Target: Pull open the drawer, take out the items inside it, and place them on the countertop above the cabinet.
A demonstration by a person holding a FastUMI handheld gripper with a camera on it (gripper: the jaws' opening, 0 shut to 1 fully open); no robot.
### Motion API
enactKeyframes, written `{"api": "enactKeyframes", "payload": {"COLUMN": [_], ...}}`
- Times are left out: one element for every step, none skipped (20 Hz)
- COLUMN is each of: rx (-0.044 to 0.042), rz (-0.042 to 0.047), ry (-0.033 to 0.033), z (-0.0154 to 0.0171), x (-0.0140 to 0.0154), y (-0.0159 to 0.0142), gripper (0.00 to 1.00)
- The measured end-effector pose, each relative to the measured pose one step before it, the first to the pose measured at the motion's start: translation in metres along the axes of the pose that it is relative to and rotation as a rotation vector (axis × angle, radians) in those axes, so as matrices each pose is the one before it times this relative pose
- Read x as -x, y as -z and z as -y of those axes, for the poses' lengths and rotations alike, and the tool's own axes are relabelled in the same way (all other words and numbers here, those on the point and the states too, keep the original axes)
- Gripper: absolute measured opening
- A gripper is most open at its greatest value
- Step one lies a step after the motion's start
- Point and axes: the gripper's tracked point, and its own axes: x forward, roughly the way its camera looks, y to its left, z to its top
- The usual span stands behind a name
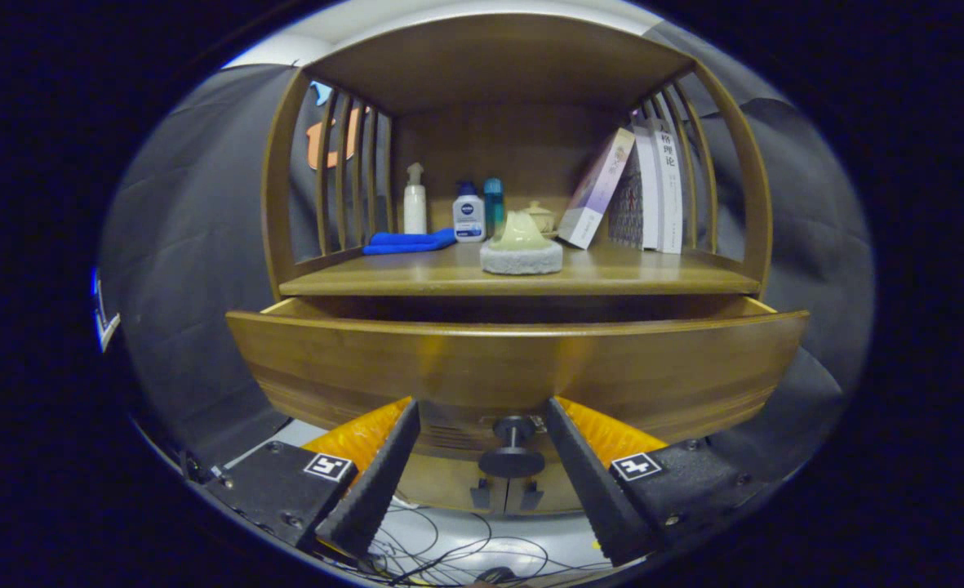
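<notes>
The wooden cabinet's drawer (514,367) stands pulled out toward me; its front panel hides whatever lies inside. Its dark round knob (513,447) sits low on the panel, between my fingers. My gripper (482,408) is open, with one finger on each side of the knob and a gap left on both sides. Above the drawer runs the countertop (416,282), a wooden shelf under a curved roof.
On the countertop are a folded blue cloth (410,241), a white pump bottle (415,202), two small bottles (469,214), a lidded ceramic jar (540,216), a pale green piece on a grey round pad (521,249) and leaning books (645,188). Cables (449,555) lie on the floor below.
</notes>
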Motion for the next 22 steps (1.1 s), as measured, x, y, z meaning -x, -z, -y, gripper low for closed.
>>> {"api": "enactKeyframes", "payload": {"rx": [0.00673, 0.01079, 0.01526, 0.01225, 0.00972, 0.00450, 0.00295, 0.00024, 0.00454, 0.01763, 0.02705, 0.02591, 0.01116, 0.00402, 0.00730, 0.00679, 0.00587, -0.00095, -0.01006, -0.01436, -0.01398, -0.00800], "rz": [0.00312, -0.00003, 0.00182, 0.00320, 0.00261, 0.00335, 0.00087, 0.00023, -0.00190, 0.00527, 0.00313, 0.00077, 0.01841, 0.02118, 0.01383, 0.01611, 0.01607, 0.01790, 0.02010, 0.01779, 0.01596, 0.01386], "ry": [0.00459, 0.00443, 0.00417, 0.00242, 0.00107, 0.00054, 0.00670, 0.00362, 0.00620, 0.00117, -0.00299, -0.00577, 0.00443, -0.00854, -0.01184, -0.01489, -0.01271, -0.01430, -0.01808, -0.02260, -0.01990, -0.01770], "z": [0.00094, 0.00099, -0.00009, 0.00131, 0.00058, 0.00074, 0.00203, 0.00018, 0.00141, -0.00007, 0.00010, 0.00144, 0.00283, 0.00114, -0.00125, -0.00028, -0.00021, -0.00034, -0.00139, -0.00319, -0.00129, -0.00136], "x": [-0.00888, -0.00837, -0.00529, -0.00670, -0.00720, -0.00595, -0.00497, 0.00055, -0.00530, -0.00229, 0.00254, 0.00190, 0.00552, 0.00801, 0.01154, 0.01386, 0.01617, 0.01661, 0.01638, 0.01900, 0.01747, 0.01717], "y": [-0.00389, -0.00267, -0.00215, -0.00217, -0.00154, -0.00254, -0.00109, -0.00205, 0.00166, 0.00170, 0.00153, -0.00159, -0.00444, -0.00784, -0.00423, -0.00679, -0.00756, -0.00806, -0.01050, -0.01070, -0.00812, -0.01032], "gripper": [1.00, 1.00, 1.00, 1.00, 1.00, 1.00, 1.00, 1.00, 0.98, 0.98, 0.98, 0.99, 0.99, 0.99, 0.99, 0.99, 0.99, 0.99, 0.99, 0.99, 0.99, 0.99]}}
